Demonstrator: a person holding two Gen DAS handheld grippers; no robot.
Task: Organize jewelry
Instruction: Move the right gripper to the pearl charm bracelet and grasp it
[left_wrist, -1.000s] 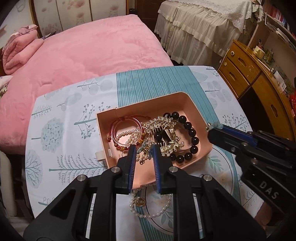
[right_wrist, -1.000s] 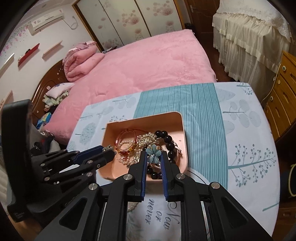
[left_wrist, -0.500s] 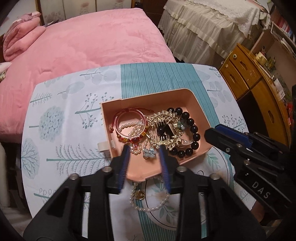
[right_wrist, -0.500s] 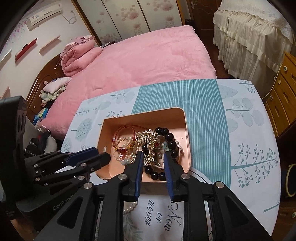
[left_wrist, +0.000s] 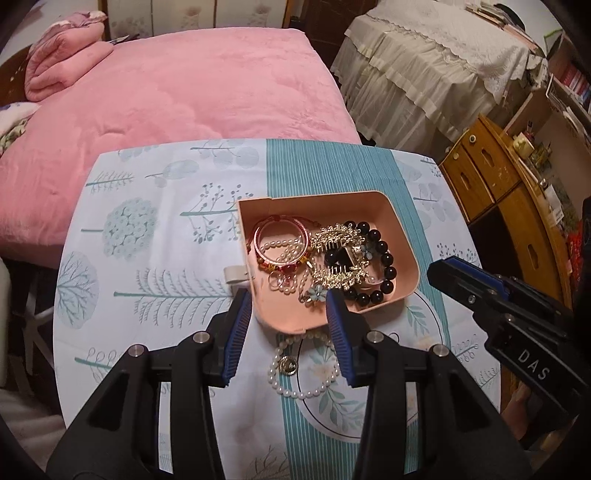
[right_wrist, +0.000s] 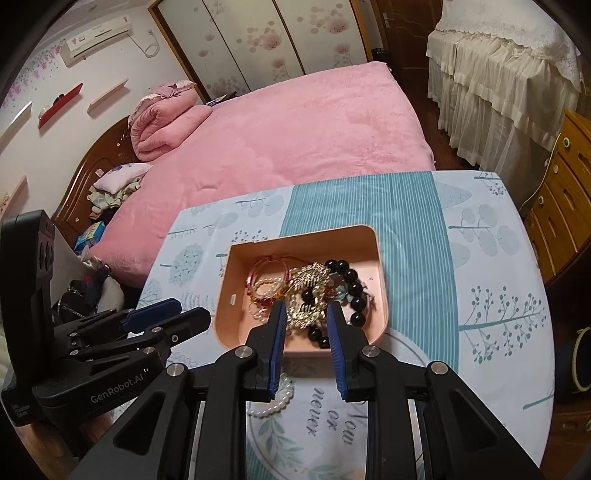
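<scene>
Just in front of the pink plastic tray, the white pearl necklace lay crosswise beneath the empty, wide-apart left gripper, nearer than the likewise parted right gripper.

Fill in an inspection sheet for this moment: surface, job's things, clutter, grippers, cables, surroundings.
Surface: table under a leaf-print cloth with a teal striped band.
Job's things: pink tray holding a black bead bracelet, red bangles, a gold comb and a blue flower clip; a pearl necklace lies on the cloth outside the tray's near edge.
Clutter: nothing seen on the table beyond the jewelry.
Grippers: left gripper open and empty, above the tray's near edge; right gripper open and empty, over the tray.
Cables: nothing seen on the table.
Surroundings: pink bed, wooden drawers, lace-covered furniture.
</scene>
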